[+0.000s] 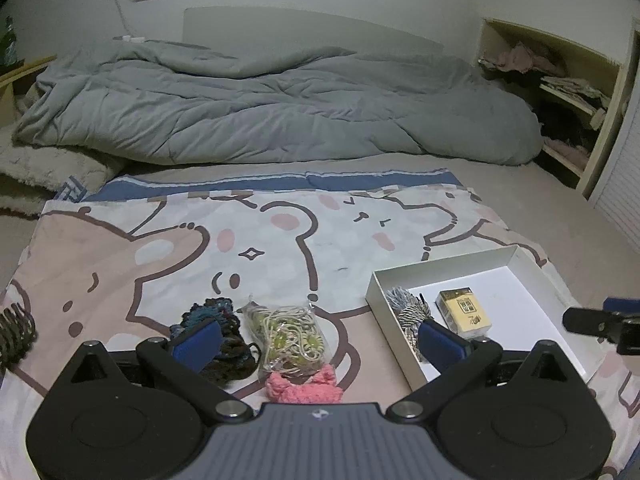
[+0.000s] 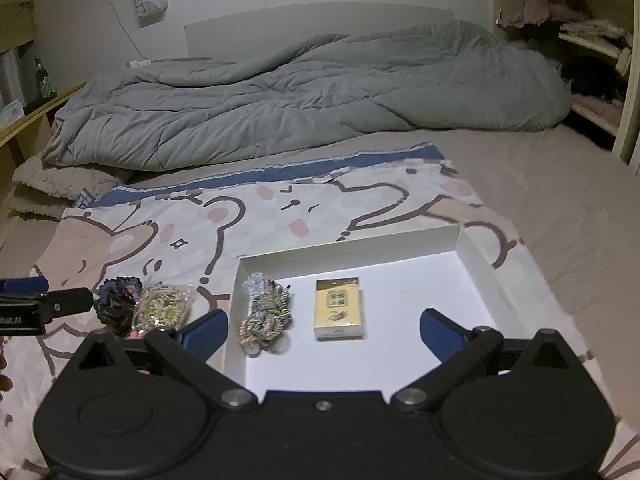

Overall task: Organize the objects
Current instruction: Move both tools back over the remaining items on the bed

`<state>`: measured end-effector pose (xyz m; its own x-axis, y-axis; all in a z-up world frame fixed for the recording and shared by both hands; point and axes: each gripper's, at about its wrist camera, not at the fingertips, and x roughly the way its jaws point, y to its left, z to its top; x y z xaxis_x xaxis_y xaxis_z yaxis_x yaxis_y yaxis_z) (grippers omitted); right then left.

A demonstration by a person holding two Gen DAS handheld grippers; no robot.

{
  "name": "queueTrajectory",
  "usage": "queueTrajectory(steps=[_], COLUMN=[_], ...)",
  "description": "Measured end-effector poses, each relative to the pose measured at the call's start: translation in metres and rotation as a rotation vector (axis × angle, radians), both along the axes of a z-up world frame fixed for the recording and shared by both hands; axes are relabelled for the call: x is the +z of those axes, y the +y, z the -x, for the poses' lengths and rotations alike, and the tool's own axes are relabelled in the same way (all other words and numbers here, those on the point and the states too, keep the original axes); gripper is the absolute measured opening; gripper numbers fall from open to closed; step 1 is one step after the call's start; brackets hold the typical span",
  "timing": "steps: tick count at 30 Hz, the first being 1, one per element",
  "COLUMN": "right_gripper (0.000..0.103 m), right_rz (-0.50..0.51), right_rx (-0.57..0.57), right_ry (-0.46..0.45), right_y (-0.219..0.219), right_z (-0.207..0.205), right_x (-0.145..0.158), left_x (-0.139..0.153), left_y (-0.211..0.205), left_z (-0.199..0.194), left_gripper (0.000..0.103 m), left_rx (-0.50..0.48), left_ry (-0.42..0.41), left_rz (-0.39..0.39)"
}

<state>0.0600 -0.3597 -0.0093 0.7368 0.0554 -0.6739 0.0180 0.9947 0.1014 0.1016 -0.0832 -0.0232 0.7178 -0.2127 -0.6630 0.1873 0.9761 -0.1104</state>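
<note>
A shallow white box (image 2: 348,249) (image 1: 436,266) lies on a cartoon-print sheet (image 1: 168,248). Inside it lie a yellow card pack (image 2: 340,308) (image 1: 466,309) and a silver braided cord bundle (image 2: 266,314) (image 1: 408,312). Left of the box are a dark knitted piece (image 1: 218,332) (image 2: 116,300), a clear bag of beige cords (image 1: 288,336) (image 2: 164,306) and a pink knitted item (image 1: 304,388). My left gripper (image 1: 318,342) stands open above the bag and the pink item. My right gripper (image 2: 322,334) is open over the box, just short of the yellow pack, touching nothing.
A rumpled grey duvet (image 1: 272,96) fills the back of the bed. Open shelves with clothes (image 1: 560,92) stand at the right. A dark hair claw (image 1: 16,332) lies at the sheet's left edge. A folded fluffy blanket (image 2: 56,184) sits at the left.
</note>
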Motion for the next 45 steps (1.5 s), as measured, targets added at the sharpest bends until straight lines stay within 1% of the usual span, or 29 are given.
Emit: queueTrajectory(steps=[4,14,19,27,35,40,45], right_gripper=[0.103,0.103,0.103,0.103,0.103,0.103,0.103], right_rz=[-0.031,0.002,0.003,0.009,0.008,0.013,0.026], right_rx=[0.011,0.083,0.108,0.156,0.191,0.21,0.206], right_ry=[0.022,0.045,0.055,0.075,0.099,0.114,0.156], right_y=[0.009,0.046,0.061,0.086,0.109,0.12,0.128], right_z=[-0.005,-0.014,-0.018,-0.021,-0.024,-0.024,-0.026], right_x=[-0.005,-0.012,-0.015,-0.023,-0.031,-0.038,-0.05], left_x=[0.0,-0.011,-0.017,-0.025,-0.034,-0.045,-0.057], left_y=[0.012,0.05,0.069,0.094,0.105,0.107,0.107], left_z=[0.001,0.0,0.001,0.002,0.002,0.002,-0.001], left_gripper=[0.103,0.103,0.103,0.103,0.103,0.103,0.103], left_rx=[0.02,0.089,0.118,0.149,0.149,0.147,0.151], left_ry=[-0.003,0.022,0.044,0.084,0.134,0.184,0.24], left_rz=[-0.007,-0.044,-0.047,-0.027,-0.015,-0.02,-0.013])
